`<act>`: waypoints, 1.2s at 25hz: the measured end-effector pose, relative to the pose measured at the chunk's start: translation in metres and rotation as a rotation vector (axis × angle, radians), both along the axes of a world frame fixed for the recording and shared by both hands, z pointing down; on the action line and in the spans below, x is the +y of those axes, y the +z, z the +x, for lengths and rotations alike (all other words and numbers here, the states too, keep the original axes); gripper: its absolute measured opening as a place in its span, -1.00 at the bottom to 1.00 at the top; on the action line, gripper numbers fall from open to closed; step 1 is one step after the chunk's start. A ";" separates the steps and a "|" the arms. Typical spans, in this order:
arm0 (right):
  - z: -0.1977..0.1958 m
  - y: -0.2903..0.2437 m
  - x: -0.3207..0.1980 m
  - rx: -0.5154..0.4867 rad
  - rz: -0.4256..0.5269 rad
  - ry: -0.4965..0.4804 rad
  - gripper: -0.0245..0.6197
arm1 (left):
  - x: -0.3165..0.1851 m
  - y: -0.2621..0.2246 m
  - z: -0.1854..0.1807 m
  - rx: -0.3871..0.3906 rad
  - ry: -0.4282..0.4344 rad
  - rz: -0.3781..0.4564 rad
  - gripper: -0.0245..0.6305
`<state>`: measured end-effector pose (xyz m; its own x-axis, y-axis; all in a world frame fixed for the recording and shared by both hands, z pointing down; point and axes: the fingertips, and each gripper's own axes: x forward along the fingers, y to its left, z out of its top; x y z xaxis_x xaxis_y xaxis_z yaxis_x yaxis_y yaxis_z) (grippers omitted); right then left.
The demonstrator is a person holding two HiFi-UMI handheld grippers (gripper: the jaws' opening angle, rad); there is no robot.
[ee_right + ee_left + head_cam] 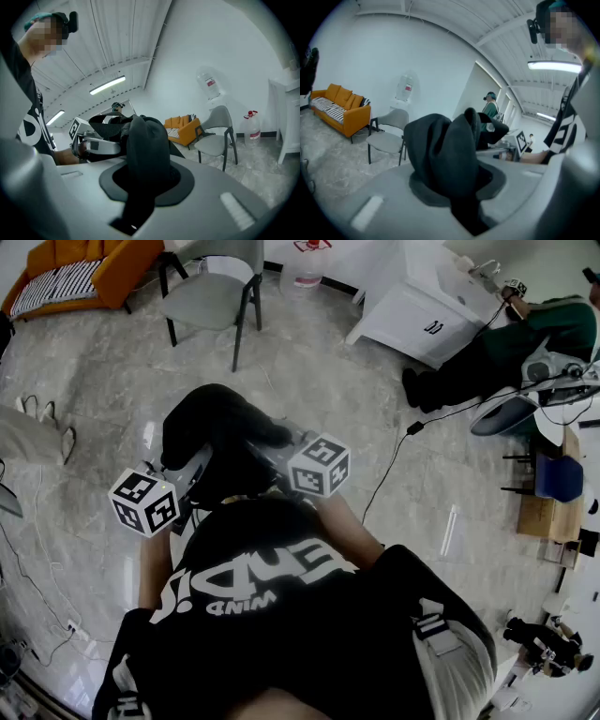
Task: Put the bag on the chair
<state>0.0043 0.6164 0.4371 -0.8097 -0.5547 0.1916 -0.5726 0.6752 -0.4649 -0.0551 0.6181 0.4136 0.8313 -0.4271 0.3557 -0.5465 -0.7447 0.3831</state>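
A black bag (220, 432) hangs in the air between both grippers, in front of the person's chest. My left gripper (192, 486) is shut on a fold of the bag (445, 154), whose black fabric bulges up out of the jaws. My right gripper (281, 465) is shut on another fold of the bag (145, 150). The grey chair (214, 292) stands empty at the top of the head view, some way beyond the bag. The same chair (388, 136) shows left of the bag in the left gripper view, and the chair (216, 136) shows right of it in the right gripper view.
An orange sofa (80, 273) stands at the far left beyond the chair. A white cabinet (422, 301) and a seated person (506, 343) are at the far right. A black cable (389, 465) trails over the marble floor. A water jug (253, 126) stands by the wall.
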 end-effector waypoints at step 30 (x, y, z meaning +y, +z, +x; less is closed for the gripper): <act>-0.051 0.004 -0.114 -0.032 -0.035 0.023 -0.70 | -0.116 0.003 -0.050 -0.008 0.002 -0.020 -0.66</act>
